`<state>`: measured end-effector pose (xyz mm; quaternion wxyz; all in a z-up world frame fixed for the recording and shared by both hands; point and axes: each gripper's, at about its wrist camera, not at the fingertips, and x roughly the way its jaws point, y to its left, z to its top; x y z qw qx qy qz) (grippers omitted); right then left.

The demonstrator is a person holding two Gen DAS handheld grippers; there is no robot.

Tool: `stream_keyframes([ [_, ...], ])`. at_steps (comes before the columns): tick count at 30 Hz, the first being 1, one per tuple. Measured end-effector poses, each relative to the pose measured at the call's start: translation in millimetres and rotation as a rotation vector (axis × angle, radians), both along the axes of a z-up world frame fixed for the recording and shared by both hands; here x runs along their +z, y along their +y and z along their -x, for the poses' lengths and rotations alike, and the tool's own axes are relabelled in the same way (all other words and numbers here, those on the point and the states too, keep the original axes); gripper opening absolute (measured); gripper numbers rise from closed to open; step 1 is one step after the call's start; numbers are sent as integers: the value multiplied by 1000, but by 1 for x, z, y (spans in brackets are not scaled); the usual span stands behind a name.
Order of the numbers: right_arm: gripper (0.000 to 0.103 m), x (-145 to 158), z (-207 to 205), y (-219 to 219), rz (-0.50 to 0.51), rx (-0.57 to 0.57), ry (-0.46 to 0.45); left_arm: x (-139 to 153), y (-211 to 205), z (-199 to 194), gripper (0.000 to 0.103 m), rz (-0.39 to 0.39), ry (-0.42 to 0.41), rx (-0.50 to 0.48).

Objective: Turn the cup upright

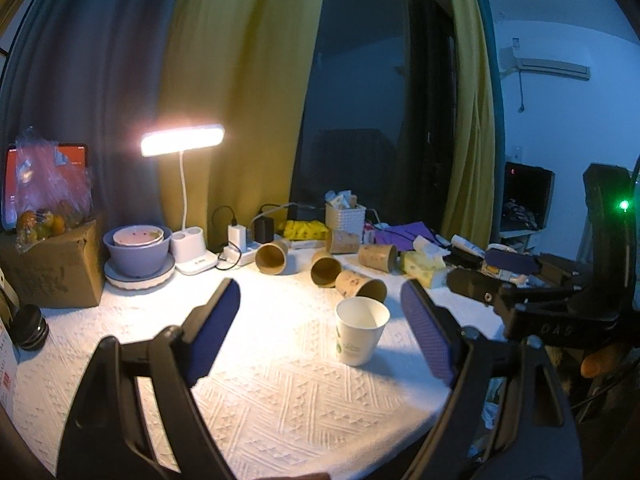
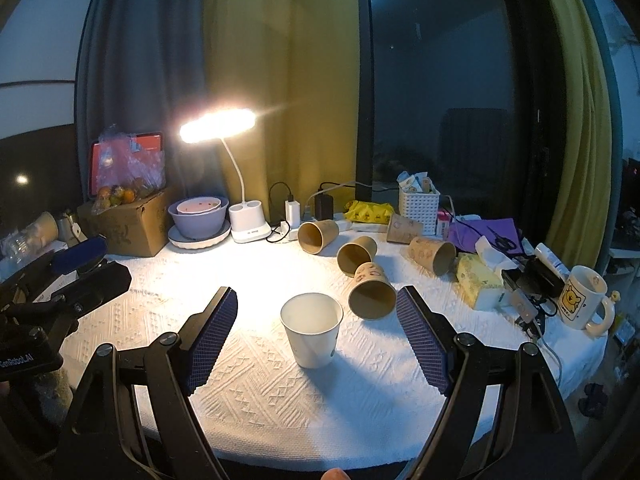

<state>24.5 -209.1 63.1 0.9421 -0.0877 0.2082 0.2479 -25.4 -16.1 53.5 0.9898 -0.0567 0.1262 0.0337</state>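
The white paper cup [image 2: 312, 330] stands upright on the white textured tablecloth [image 2: 280, 392], mouth up, a little below the middle of the right wrist frame; in the left wrist frame the same cup [image 1: 362, 330] sits right of centre. Nothing touches it.

The right gripper [image 2: 316, 332] is spread wide, its blue-padded fingers [image 2: 212, 336] on either side of the cup with clear gaps, holding nothing. The left gripper [image 1: 320, 328] is likewise wide open and empty, its pads [image 1: 426, 328] framing the cloth, with the cup nearer the right-hand pad but apart from it. Each gripper shows in the other's picture: the left at the left edge, the right at the right edge with a green light [image 1: 623, 205].

Just behind the white cup lies a brown paper cup [image 2: 372, 290] on its side, mouth toward the camera. Further back, toward the upper middle, more brown cups [image 2: 356, 254] lie tipped over, one [image 2: 318, 236] near the power strip [image 2: 294, 228].

A lit desk lamp [image 2: 218, 124] glows in the upper left, beside a purple bowl [image 2: 198, 216] on a plate and a cardboard box [image 2: 128, 226] topped with bagged fruit. To the right are a white basket [image 2: 418, 204], a yellow tissue pack [image 2: 478, 284] and a bear mug [image 2: 582, 298]. Yellow and grey curtains [image 2: 280, 80] hang behind, beside a dark window.
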Motion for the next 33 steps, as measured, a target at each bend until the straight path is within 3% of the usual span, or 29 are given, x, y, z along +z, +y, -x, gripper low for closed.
stream_keyframes([
  [33,84,-5,-3,-1,0,0,11,-3,-6,-1,83,4,5,-22],
])
